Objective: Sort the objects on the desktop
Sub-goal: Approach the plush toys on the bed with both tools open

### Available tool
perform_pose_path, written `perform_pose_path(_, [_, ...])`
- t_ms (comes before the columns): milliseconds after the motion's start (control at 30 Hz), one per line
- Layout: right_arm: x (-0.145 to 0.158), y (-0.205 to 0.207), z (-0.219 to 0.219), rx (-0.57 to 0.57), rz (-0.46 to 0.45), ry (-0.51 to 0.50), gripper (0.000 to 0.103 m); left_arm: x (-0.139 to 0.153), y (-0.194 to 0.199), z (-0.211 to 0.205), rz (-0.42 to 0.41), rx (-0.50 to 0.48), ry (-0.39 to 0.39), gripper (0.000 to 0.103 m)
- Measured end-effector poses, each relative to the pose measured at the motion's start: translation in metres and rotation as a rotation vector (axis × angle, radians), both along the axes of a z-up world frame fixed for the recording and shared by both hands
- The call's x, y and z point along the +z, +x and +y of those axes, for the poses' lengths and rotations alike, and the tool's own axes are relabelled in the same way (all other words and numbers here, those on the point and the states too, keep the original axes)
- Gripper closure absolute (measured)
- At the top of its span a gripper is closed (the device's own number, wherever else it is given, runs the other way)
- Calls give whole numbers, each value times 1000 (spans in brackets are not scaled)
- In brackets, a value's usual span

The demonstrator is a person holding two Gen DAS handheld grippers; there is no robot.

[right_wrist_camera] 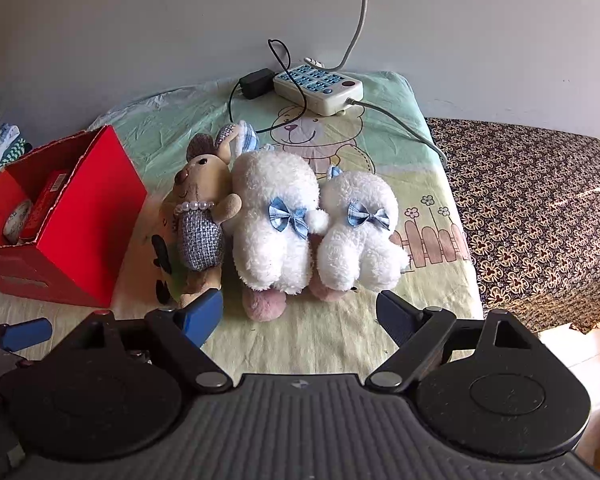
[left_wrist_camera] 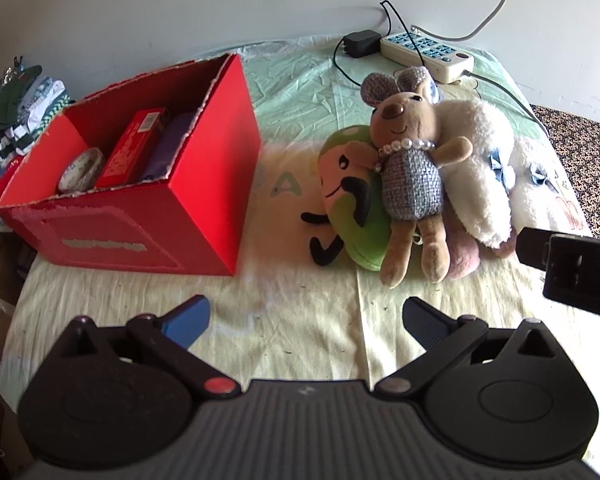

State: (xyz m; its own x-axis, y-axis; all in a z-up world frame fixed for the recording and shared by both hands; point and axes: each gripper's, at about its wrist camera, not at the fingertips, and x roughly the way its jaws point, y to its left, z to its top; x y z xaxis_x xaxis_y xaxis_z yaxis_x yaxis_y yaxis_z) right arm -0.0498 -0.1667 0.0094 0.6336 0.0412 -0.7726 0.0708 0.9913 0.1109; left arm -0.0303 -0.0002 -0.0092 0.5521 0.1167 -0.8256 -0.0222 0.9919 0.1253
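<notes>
A brown mouse doll (left_wrist_camera: 410,168) (right_wrist_camera: 200,216) in a grey tweed dress and pearl necklace leans on a green plush (left_wrist_camera: 352,200). Two fluffy white slippers with blue bows lie right of it: the larger slipper (right_wrist_camera: 274,220) (left_wrist_camera: 484,172) and the smaller slipper (right_wrist_camera: 358,232). A red cardboard box (left_wrist_camera: 140,216) (right_wrist_camera: 60,236) stands open at the left, holding a red packet (left_wrist_camera: 134,148), a tape roll (left_wrist_camera: 80,170) and something purple. My left gripper (left_wrist_camera: 306,322) is open over bare cloth before the toys. My right gripper (right_wrist_camera: 300,312) is open just short of the slippers.
A white power strip (left_wrist_camera: 426,54) (right_wrist_camera: 318,88) with a black adapter (left_wrist_camera: 360,43) and cables lies at the back by the wall. Folded clothes (left_wrist_camera: 24,108) are stacked at the far left. A brown patterned cloth (right_wrist_camera: 540,216) covers the surface to the right.
</notes>
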Motion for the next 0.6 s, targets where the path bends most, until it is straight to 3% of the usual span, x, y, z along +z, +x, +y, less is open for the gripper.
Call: perform_pose_path(600, [-5,6,1,-46,20,3,18,-4,17,0,25,-53,-20,1])
